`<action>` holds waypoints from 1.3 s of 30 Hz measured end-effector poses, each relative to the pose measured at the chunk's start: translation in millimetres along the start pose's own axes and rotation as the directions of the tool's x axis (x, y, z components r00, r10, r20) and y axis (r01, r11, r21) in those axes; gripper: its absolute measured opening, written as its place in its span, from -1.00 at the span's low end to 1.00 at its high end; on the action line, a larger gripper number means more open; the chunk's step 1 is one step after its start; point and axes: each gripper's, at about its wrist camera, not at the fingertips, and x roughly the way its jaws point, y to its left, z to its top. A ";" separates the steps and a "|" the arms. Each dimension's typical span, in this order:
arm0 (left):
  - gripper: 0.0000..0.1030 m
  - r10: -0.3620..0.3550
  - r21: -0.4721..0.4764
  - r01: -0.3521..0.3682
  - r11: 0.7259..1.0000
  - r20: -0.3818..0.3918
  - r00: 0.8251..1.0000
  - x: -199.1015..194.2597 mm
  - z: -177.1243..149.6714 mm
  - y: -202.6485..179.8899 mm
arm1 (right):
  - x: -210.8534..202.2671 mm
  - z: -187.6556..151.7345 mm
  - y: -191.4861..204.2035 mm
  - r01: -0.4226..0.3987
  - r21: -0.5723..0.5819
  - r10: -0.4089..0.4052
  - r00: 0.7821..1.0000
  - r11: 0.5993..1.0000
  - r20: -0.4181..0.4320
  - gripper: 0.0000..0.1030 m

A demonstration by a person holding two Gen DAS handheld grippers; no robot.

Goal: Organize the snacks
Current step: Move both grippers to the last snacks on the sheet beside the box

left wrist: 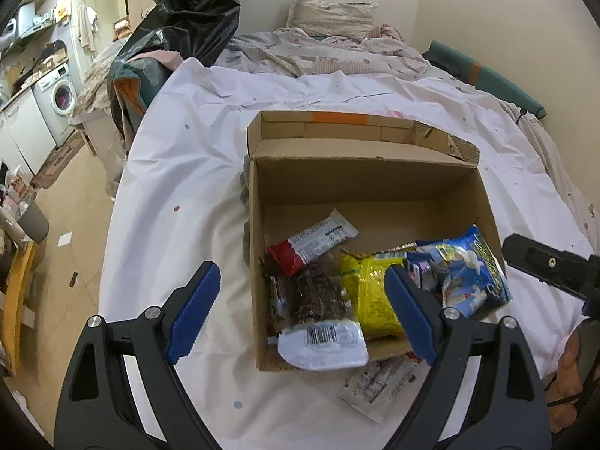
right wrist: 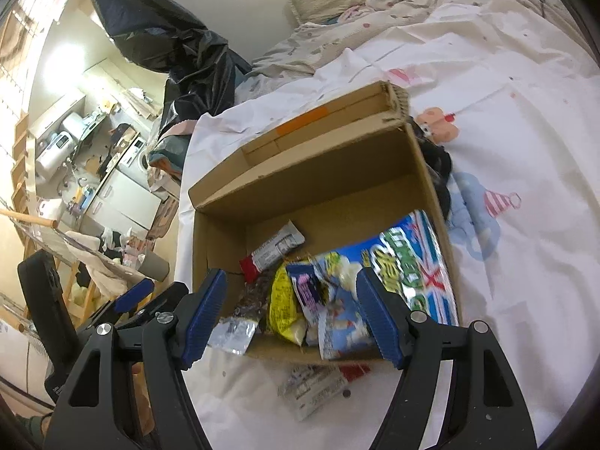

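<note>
- Mostly packed: a cardboard box point(left wrist: 375, 195) sits open on a white bedsheet point(left wrist: 180, 172), with a red-and-white bar point(left wrist: 311, 242), a dark cookie pack point(left wrist: 318, 300), a yellow packet point(left wrist: 369, 292) and a blue bag point(left wrist: 465, 273) heaped at its six-o'clock wall.
- Outside the box, at six o'clock from its near wall, one white wrapper point(left wrist: 375, 382) lies on the sheet; judging by that, at least one snack remains to go in.
- Both tongs stand wide and hold nothing: the left gripper point(left wrist: 300, 315) hangs over the box's near corner, the right gripper point(right wrist: 292, 315) over the heap.
- Blur smears the blue bag in the right wrist view; print is unreadable.
- A black plastic bag point(left wrist: 187, 7) looms at eleven o'clock; something dark beside the box's far side cannot be identified.
</note>
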 end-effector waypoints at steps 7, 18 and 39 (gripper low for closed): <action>0.69 -0.028 -0.021 0.028 0.999 -0.012 1.000 -12.6 -12.7 3.0 | -13.7 -20.8 -12.9 0.040 0.025 -0.039 0.999 0.999 -0.018 0.45; 0.69 -0.036 -0.087 0.029 0.996 -0.078 0.996 -16.7 -38.8 14.3 | -16.4 -55.4 -51.3 0.118 0.124 -0.105 0.989 0.985 -0.102 0.64; 0.69 -0.040 -0.245 -0.002 0.970 -0.166 0.985 -0.5 -40.5 44.1 | 128.8 -108.8 3.9 0.432 0.155 -0.379 0.881 0.889 -0.283 0.71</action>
